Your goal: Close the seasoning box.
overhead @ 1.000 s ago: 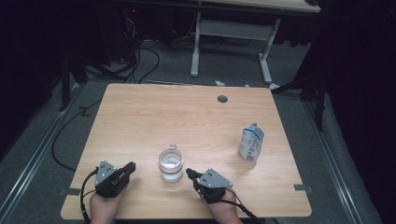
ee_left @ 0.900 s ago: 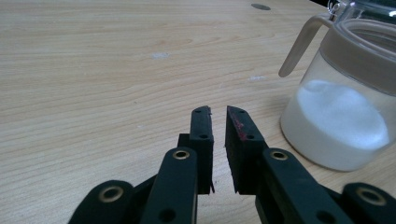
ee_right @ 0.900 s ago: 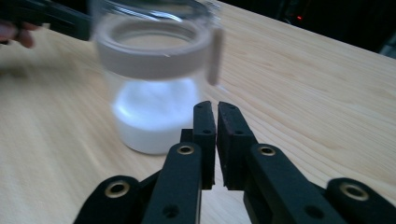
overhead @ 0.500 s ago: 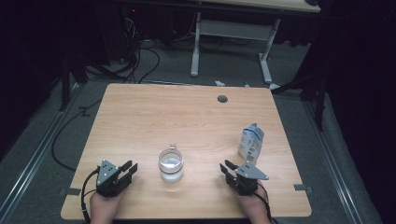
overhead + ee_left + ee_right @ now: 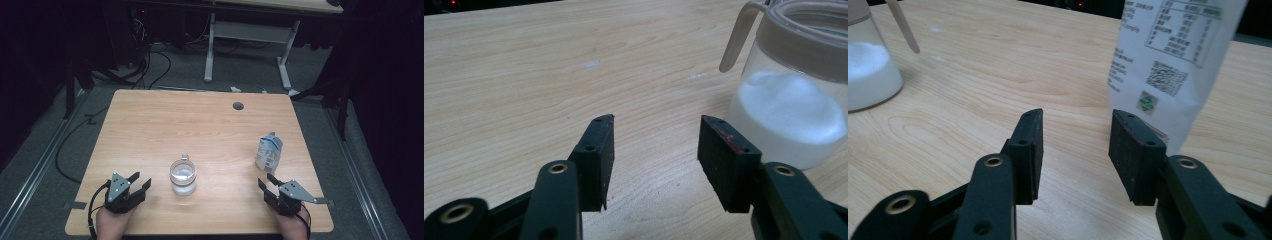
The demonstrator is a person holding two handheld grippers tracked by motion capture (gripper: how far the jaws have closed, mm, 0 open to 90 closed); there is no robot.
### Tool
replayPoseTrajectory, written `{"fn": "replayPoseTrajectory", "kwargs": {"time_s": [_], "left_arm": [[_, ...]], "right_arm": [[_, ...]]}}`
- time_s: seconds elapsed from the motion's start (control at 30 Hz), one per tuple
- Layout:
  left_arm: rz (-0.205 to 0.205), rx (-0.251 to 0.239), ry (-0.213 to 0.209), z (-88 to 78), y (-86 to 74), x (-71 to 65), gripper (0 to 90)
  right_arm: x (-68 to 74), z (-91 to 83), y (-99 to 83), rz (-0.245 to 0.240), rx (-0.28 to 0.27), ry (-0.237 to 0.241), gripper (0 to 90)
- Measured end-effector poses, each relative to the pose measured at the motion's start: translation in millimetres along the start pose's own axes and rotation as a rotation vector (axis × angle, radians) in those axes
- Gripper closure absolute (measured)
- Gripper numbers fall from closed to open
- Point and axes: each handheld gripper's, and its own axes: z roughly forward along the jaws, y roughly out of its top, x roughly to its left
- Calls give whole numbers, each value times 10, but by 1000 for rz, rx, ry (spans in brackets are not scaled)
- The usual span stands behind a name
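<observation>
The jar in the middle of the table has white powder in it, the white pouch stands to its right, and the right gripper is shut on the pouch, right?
Not quite. The right gripper is open with nothing between its jaws, as the right gripper view shows; the pouch stands just beyond them. The jar with white powder and the pouch's place are as you said.

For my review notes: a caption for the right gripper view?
Right gripper, jaws open and empty, faces a white pouch on the table.

Jar [image 5: 791, 95]: right side and lid top cut off by frame edge; pouch [image 5: 1173, 65]: top cropped, printed text too small to read.
</observation>
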Motion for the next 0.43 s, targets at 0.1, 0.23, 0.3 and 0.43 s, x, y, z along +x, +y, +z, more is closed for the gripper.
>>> {"fn": "replayPoseTrajectory", "kwargs": {"time_s": [0.1, 0.23, 0.3, 0.43], "left_arm": [[8, 7, 7, 0, 1, -1, 462], [14, 11, 10, 18, -2, -2, 461], [18, 15, 10, 19, -6, -4, 461], [18, 18, 11, 17, -4, 6, 460]], "right_arm": [[20, 22, -13, -9, 6, 10, 558], [30, 34, -20, -23, 15, 12, 551], [31, 32, -15, -22, 13, 11, 551], [47, 39, -9, -26, 16, 10, 551]]}}
